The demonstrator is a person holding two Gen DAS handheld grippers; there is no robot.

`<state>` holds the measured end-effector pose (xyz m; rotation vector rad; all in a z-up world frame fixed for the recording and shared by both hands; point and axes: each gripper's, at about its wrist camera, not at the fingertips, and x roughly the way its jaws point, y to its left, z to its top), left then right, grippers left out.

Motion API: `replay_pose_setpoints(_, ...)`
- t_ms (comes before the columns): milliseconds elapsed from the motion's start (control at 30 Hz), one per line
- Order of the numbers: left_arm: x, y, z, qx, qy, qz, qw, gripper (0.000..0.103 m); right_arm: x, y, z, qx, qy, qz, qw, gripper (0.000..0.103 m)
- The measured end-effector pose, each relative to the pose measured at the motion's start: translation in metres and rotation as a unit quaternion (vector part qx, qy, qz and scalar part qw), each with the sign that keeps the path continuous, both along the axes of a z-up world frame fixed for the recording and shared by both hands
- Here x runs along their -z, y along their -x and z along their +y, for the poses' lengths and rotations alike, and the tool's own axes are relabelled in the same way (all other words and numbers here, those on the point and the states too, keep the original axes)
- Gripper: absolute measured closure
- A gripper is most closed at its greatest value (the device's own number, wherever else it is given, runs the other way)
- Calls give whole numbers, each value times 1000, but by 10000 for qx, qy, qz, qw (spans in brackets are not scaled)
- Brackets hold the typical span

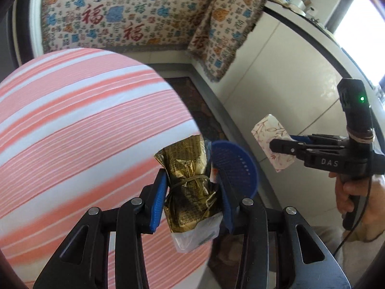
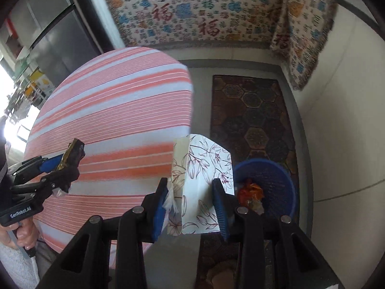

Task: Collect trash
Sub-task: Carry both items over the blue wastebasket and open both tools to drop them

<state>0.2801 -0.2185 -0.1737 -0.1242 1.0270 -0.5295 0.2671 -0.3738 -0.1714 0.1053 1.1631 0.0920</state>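
Upright: gold wrapper (image 1: 190,187); floral packet (image 2: 199,187) likewise

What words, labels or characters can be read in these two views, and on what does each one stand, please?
"DAS": right gripper body, left wrist view; lettering runs on out of sight.
"GenRobot.AI": left gripper body, right wrist view.
"福", red, repeated: patterned sofa cover.
Dense small print on the gold wrapper: too small to read.
Floral packet: no text, only a flower pattern.
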Motion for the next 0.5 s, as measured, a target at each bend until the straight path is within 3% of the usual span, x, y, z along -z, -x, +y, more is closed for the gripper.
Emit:
replay_pose_setpoints(167, 16, -14, -77, 446, 120, 191, 9988, 62, 29, 17, -81, 853, -366, 58, 9957, 67)
replay_pose_setpoints(500, 70, -43, -183, 873, -85, 405, 9953, 61, 100, 24, -168, 1749, -1029, 198, 9790, 66)
